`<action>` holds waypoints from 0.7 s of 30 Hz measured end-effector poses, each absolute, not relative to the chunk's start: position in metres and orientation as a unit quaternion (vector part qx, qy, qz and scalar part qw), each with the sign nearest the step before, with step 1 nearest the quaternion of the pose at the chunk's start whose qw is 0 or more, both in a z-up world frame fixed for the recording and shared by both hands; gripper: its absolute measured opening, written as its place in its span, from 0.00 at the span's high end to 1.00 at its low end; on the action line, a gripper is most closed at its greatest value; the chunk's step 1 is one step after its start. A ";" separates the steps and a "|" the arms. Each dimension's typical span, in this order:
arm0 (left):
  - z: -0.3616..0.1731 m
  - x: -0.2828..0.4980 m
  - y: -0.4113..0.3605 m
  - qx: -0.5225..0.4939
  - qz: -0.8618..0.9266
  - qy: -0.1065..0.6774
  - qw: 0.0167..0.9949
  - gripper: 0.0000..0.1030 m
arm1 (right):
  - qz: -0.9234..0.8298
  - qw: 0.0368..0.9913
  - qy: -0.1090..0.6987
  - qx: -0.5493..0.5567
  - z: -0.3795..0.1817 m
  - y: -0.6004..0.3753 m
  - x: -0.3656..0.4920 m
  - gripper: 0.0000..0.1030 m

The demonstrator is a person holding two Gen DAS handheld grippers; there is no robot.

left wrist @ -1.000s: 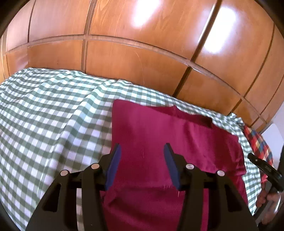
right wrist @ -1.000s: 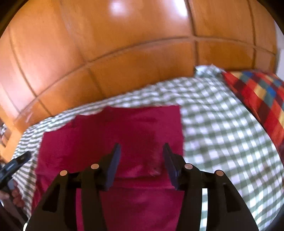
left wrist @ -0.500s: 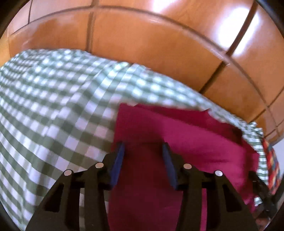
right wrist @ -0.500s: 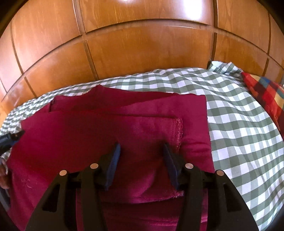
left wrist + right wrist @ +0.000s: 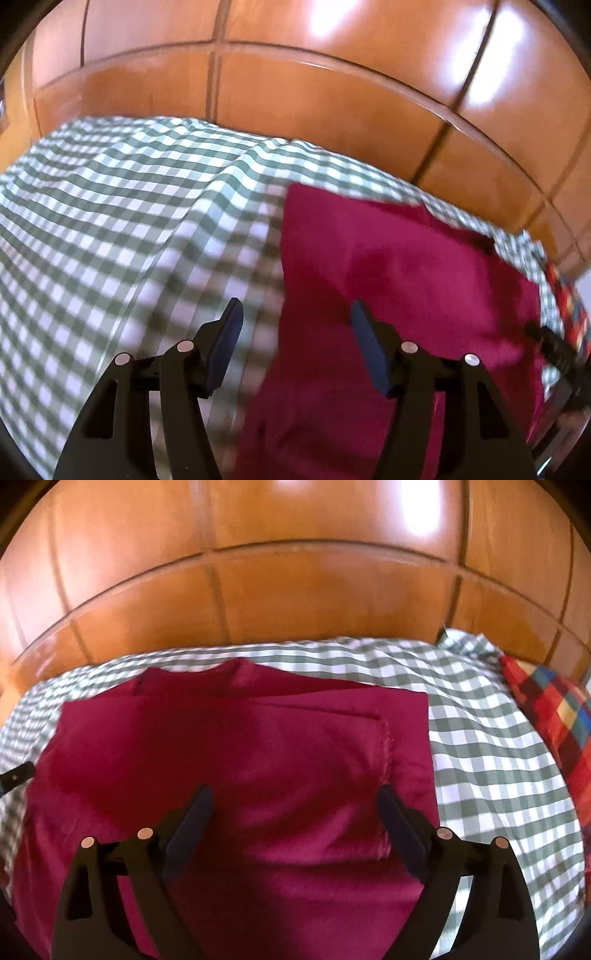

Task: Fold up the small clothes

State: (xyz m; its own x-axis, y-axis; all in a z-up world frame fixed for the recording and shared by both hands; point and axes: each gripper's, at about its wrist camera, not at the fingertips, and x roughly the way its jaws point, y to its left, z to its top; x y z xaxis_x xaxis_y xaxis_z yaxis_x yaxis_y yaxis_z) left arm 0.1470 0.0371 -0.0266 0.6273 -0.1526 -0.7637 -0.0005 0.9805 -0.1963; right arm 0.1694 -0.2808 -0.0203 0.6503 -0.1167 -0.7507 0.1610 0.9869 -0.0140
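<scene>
A dark red garment (image 5: 236, 775) lay folded on a green-and-white checked sheet (image 5: 110, 221), close below the wooden panelling (image 5: 295, 590) that rose behind the sheet. In the right wrist view one folded layer ended in a frayed vertical edge on the garment's right part, with a narrower strip of red beyond it.

The right gripper (image 5: 295, 805) hovered over the garment's near middle, its fingers spread wide and holding nothing. The left gripper (image 5: 293, 314) was over the garment's left edge, one finger above the sheet and the other above the red cloth, fingers likewise wide and empty.

A multicoloured checked pillow (image 5: 554, 716) lay to the right of the garment, well apart from it.
</scene>
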 end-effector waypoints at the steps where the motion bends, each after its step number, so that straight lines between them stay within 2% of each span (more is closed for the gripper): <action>1: -0.029 0.138 0.035 -0.078 -0.046 0.429 0.899 0.41 | -0.077 0.907 0.414 0.021 -0.022 -0.278 0.166 0.13; 3: -0.038 0.132 0.032 -0.057 -0.041 0.437 0.896 0.40 | -0.087 0.898 0.432 -0.013 -0.035 -0.270 0.162 0.13; 5: -0.054 0.136 0.030 -0.039 -0.026 0.463 0.885 0.36 | -0.098 0.894 0.437 -0.025 -0.046 -0.268 0.161 0.05; 7: -0.060 0.140 0.032 -0.048 -0.021 0.461 0.886 0.31 | -0.097 0.892 0.441 0.002 -0.048 -0.274 0.161 0.04; 9: -0.059 0.142 0.033 -0.049 -0.016 0.464 0.884 0.30 | -0.095 0.892 0.442 0.015 -0.047 -0.277 0.158 0.04; 15: -0.044 0.126 0.040 -0.054 -0.017 0.463 0.884 0.30 | -0.089 0.896 0.435 0.006 -0.032 -0.277 0.132 0.04; 21: -0.034 0.078 0.064 -0.049 -0.042 0.459 0.886 0.33 | -0.047 0.884 0.459 0.074 -0.033 -0.303 0.081 0.04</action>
